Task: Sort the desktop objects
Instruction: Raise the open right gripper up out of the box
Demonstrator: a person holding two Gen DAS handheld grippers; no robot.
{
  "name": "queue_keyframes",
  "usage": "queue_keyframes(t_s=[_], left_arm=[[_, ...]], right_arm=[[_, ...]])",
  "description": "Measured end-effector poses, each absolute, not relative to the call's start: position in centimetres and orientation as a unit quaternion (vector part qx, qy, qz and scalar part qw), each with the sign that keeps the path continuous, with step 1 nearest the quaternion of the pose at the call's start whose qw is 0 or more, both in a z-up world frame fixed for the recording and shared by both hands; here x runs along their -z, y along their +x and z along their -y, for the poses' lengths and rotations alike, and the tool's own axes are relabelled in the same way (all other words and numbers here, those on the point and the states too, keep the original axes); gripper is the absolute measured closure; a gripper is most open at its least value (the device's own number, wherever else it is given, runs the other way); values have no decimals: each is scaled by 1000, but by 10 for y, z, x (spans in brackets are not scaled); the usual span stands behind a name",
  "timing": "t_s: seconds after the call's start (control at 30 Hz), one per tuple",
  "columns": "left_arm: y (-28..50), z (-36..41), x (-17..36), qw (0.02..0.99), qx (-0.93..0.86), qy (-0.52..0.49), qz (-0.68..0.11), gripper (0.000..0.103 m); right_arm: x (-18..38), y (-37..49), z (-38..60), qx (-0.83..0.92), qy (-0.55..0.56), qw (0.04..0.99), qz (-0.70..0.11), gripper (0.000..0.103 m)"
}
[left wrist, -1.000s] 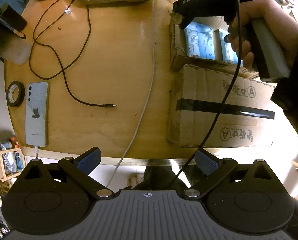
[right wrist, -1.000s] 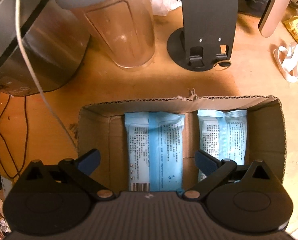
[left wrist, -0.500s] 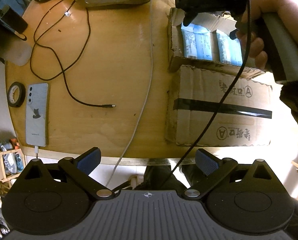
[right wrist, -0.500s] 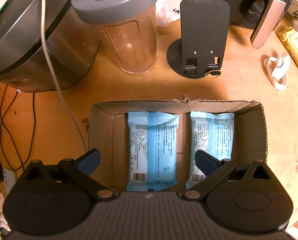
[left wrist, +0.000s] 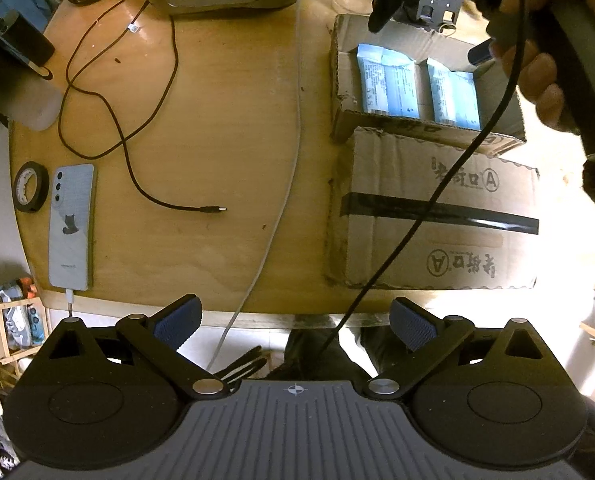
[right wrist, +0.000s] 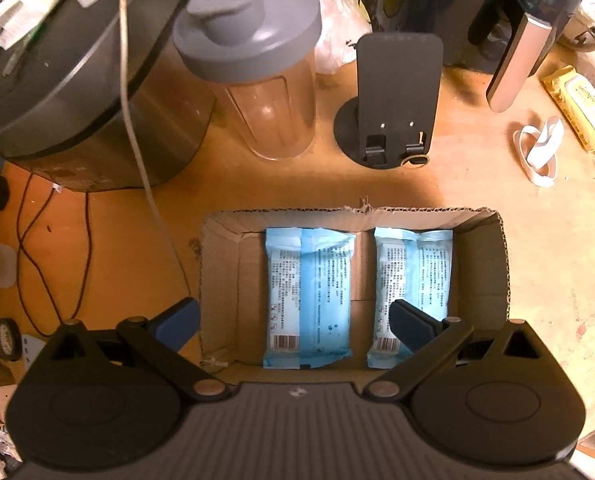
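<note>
We are viewing the table [left wrist: 225, 128] from left to right. At the far left edge, a tape roll [left wrist: 30, 187] is lying just beside a phone [left wrist: 72, 226], which is lying face down near the front edge. A black cable [left wrist: 137, 128] is trailing across the middle, its plug end lying free on the wood. Right of it, an open box [right wrist: 485, 264] is sitting against a taped box [left wrist: 437, 216]; inside the open one, two blue packs [right wrist: 309, 296] are lying flat, side by side and apart. We are holding the left gripper [left wrist: 295, 324] off the front edge, jaws spread wide, gripping nothing. We are holding the right gripper [right wrist: 293, 322] above the open box, jaws likewise wide and empty. Behind the box, a shaker [right wrist: 257, 80] and a stand [right wrist: 397, 100] are standing upright.
</note>
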State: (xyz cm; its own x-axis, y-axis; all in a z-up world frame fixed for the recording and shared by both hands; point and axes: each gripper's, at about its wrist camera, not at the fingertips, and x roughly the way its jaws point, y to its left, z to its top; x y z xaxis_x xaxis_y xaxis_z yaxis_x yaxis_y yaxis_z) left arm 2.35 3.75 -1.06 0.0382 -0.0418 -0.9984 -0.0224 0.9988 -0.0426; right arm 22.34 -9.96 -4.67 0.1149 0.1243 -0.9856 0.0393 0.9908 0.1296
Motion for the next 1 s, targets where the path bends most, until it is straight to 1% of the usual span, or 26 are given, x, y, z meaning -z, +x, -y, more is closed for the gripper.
queue_keyframes(t_s=[0.47, 1.0], left_arm=[[25, -31, 9, 724, 10, -25, -689, 0], [28, -19, 9, 722, 11, -21, -692, 0]], right_arm=[[41, 220, 106, -30, 43, 746, -664, 0], [37, 220, 137, -29, 39, 750, -660, 0]])
